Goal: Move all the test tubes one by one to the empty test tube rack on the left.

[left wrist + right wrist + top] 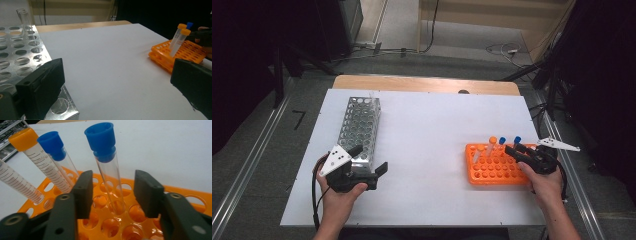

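Observation:
An orange rack (pixel 492 172) (pixel 105 225) lies at the table's right. A clear tube with a blue cap (pixel 106 167) (pixel 517 140) stands in it. My right gripper (pixel 113 192) (pixel 515 150) has one jaw on each side of this tube, a gap showing on both sides, so it is open. A second blue-capped tube (pixel 53 145) and an orange-capped graduated tube (pixel 37 157) lean just behind. My left gripper (pixel 371 159) (pixel 117 82) rests open and empty at the near end of a metal rack (pixel 359 125) (pixel 22 52).
A white sheet (pixel 427 145) covers the wooden table. An empty glass tube (pixel 23 18) stands at the metal rack's far end. Another graduated tube (pixel 15 182) leans at the orange rack's left. Cables lie on the floor beyond the table.

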{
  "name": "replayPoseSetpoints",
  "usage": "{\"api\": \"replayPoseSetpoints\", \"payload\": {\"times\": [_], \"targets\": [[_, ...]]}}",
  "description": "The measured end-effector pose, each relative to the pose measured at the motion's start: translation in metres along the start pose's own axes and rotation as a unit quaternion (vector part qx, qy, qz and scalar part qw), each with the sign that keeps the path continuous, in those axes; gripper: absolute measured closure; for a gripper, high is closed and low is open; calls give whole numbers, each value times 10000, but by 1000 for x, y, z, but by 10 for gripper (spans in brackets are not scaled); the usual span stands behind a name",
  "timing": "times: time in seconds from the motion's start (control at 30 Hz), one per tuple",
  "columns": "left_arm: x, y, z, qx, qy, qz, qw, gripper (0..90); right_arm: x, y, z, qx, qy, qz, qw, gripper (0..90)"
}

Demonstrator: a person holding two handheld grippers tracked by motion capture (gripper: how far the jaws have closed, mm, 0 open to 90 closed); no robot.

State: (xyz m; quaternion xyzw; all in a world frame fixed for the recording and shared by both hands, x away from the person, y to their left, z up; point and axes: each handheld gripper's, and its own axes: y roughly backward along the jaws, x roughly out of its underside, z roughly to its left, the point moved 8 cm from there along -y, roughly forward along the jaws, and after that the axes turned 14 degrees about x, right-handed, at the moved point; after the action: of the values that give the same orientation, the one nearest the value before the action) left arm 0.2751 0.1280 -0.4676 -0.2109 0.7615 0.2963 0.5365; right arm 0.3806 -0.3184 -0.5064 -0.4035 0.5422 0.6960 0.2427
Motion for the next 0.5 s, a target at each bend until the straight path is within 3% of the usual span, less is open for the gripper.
{"api": "replayPoseSetpoints", "payload": {"times": [0.3, 0.5], "targets": [[3, -4, 0, 0, 16, 61, 10000, 0, 8, -6, 8, 317, 363, 247, 9985, 675], [4, -6, 0, -4, -3, 95, 10000, 0, 11, -6, 8, 452, 385, 105, 9982, 709]]}}
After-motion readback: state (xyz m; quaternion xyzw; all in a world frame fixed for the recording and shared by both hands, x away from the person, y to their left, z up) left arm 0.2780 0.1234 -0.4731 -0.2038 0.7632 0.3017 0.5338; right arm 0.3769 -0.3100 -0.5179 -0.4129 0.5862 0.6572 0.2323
